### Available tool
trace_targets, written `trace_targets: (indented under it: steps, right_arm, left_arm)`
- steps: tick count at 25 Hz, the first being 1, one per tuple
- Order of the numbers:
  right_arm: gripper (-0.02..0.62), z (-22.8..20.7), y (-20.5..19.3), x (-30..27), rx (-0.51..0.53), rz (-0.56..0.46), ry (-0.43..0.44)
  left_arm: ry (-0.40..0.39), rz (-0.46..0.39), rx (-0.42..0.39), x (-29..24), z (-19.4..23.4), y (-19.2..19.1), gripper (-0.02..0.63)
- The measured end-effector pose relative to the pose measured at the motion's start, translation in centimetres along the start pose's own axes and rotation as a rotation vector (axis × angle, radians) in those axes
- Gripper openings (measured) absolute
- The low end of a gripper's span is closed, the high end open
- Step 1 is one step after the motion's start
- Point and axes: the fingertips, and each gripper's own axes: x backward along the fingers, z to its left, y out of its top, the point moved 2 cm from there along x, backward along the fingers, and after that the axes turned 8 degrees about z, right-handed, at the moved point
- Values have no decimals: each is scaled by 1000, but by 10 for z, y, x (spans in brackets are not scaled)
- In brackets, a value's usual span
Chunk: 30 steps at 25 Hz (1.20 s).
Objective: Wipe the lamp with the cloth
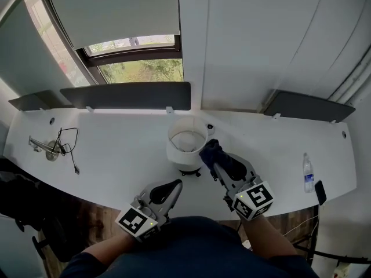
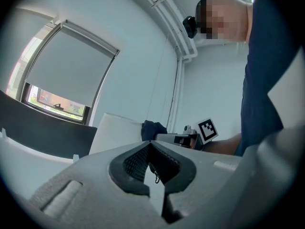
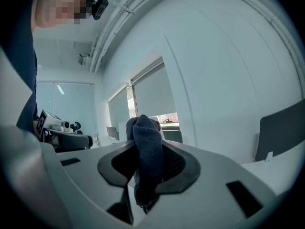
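Now, head view: the right gripper holds the dark cloth at the white lamp shade's rim, 4 o'clock side. I'd judge most of the wiping is still left. The left gripper hovers at 7 o'clock over the surface. Left gripper view: fingers pressed together, empty. Right gripper view: fingers pinching the cloth.

Bottle beside a dark slab (right end of desk)

Lamp at table centre, cloth against its right — cable far left, bottle far right
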Motion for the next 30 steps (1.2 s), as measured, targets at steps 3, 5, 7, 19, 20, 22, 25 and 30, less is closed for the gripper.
trace_targets:
  steps: [3, 5, 7, 19, 20, 22, 25, 30]
  right_arm:
    - [114, -4, -12, -6, -12, 24, 5]
    - [112, -5, -20, -10, -17, 40, 11]
    - [112, -6, -28, -13, -20, 55, 13]
    - [112, -12, -79, -27, -53, 150, 23]
    - [112, -12, -83, -28, -56, 156, 23]
    - [112, -13, -90, -29, -60, 169, 24]
    - [112, -14, -102, -30, -63, 192, 22]
    - [112, -17, -119, -31, -54, 236, 16]
  left_arm:
    - [16, 9, 7, 1, 2, -3, 6]
    - [26, 9, 8, 2, 3, -4, 6]
    - [30, 9, 4, 3, 4, -3, 6]
    - [64, 56, 5, 10, 4, -10, 6]
    - [64, 59, 3, 10, 3, -10, 6]
    - [65, 61, -1, 11, 1, -11, 6]
    - [70, 63, -3, 13, -1, -12, 6]
    - [73, 59, -2, 14, -3, -13, 6]
